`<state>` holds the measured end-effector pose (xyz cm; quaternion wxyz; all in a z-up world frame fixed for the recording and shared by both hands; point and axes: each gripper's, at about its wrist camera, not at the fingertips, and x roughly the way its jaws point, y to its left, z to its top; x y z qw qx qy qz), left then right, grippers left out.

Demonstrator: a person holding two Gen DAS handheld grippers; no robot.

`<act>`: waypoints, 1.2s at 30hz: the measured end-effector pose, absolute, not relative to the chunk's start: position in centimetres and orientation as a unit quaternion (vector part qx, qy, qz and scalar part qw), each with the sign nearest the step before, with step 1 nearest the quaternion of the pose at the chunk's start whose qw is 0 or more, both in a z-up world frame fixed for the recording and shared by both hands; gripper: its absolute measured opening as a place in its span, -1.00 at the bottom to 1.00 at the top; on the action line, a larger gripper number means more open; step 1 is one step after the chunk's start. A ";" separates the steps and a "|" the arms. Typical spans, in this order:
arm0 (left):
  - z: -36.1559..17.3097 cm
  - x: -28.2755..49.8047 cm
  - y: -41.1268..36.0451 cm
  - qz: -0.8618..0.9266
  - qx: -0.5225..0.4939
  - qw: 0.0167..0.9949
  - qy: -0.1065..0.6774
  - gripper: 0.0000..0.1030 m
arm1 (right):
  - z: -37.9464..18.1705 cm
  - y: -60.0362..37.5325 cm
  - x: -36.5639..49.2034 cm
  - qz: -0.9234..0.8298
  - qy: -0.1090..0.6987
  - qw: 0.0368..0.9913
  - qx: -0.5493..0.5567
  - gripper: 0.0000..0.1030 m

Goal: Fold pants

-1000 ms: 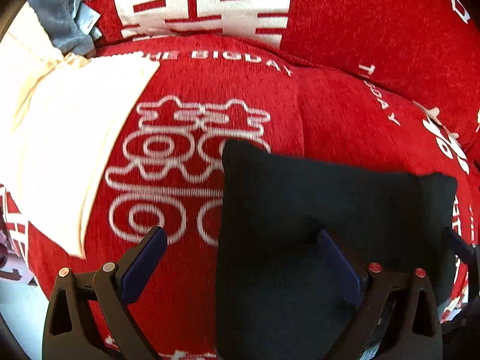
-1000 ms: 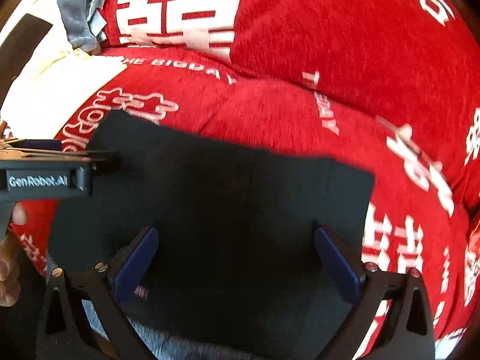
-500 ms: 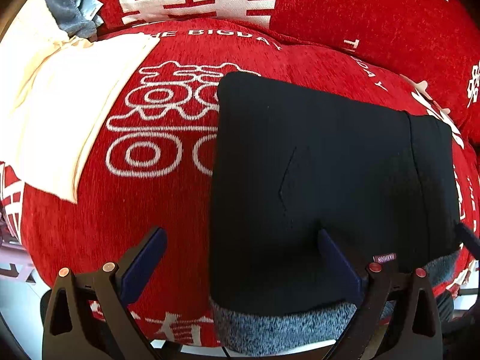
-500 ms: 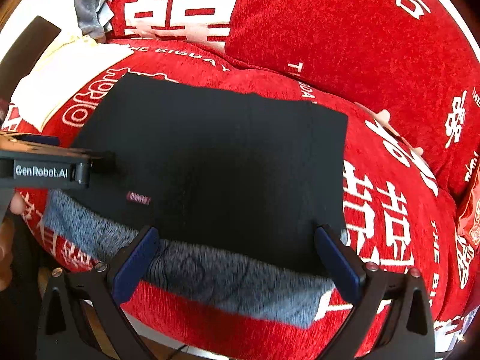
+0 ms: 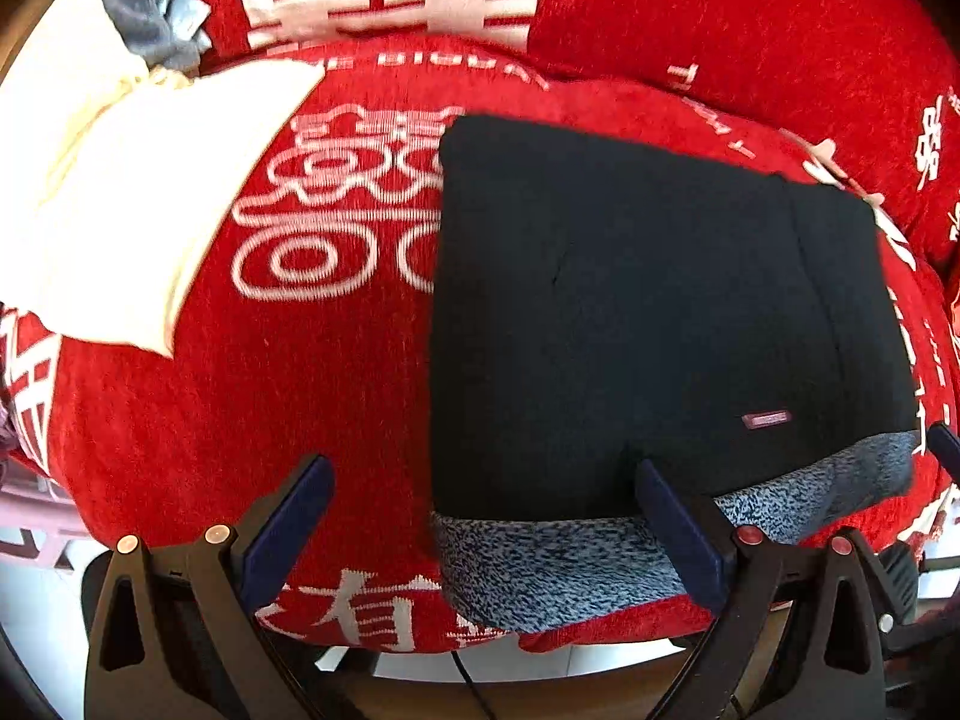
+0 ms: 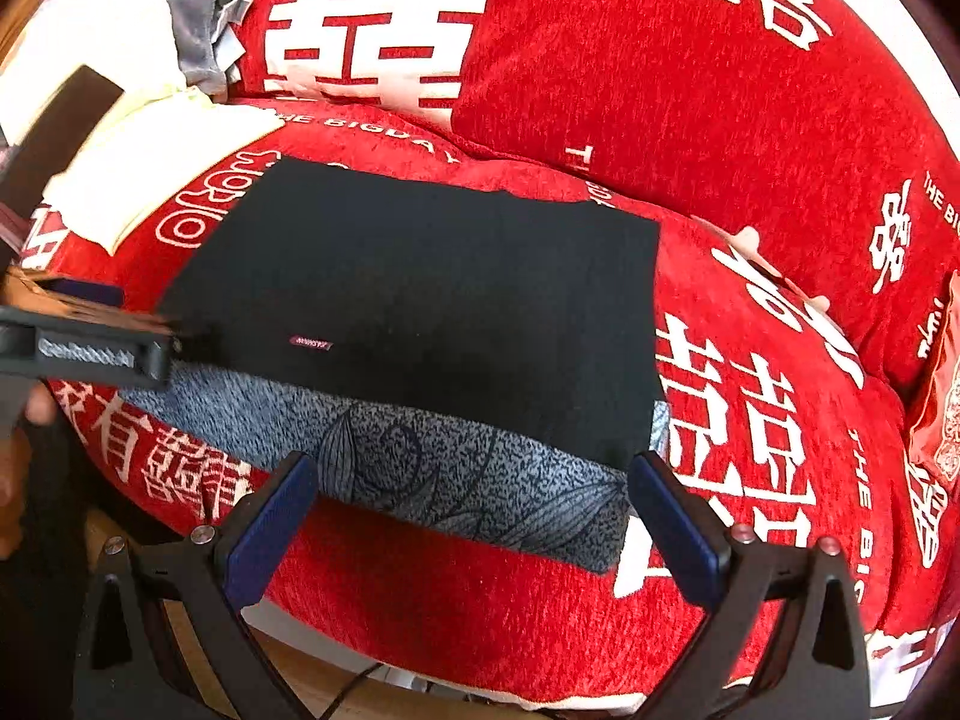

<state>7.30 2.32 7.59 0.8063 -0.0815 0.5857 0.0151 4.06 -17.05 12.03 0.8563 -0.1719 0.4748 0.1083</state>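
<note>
The black pants [image 5: 648,312] lie folded into a flat rectangle on the red sofa seat [image 5: 288,396], with their grey fleece lining [image 5: 576,558] showing along the near edge. They also show in the right wrist view [image 6: 432,306], with the lining [image 6: 456,480] nearest me. My left gripper [image 5: 486,528] is open and empty, at the pants' near left corner. My right gripper [image 6: 474,522] is open and empty, just in front of the near edge. The left gripper's body [image 6: 90,348] shows at the left of the right wrist view.
A folded cream garment [image 5: 132,198] lies on the seat to the left, with a grey garment [image 5: 144,6] behind it. Red back cushions [image 6: 660,72] with white characters rise behind. The seat's front edge drops off just below the pants.
Both grippers have pulled back toward the seat's front edge, away from the pants. The folded pants now lie fully in view with the grey lining edge exposed.
</note>
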 end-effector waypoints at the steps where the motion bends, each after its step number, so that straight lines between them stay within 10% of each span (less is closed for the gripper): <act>1: 7.4 7.3 2.3 0.015 -0.086 0.805 0.587 0.96 | 11.7 -17.0 4.2 0.110 0.480 0.853 -0.171 1.00; 36: 10.0 6.1 1.4 0.026 -0.067 0.829 0.554 0.99 | 13.5 -20.5 5.0 0.045 0.490 0.865 -0.101 1.00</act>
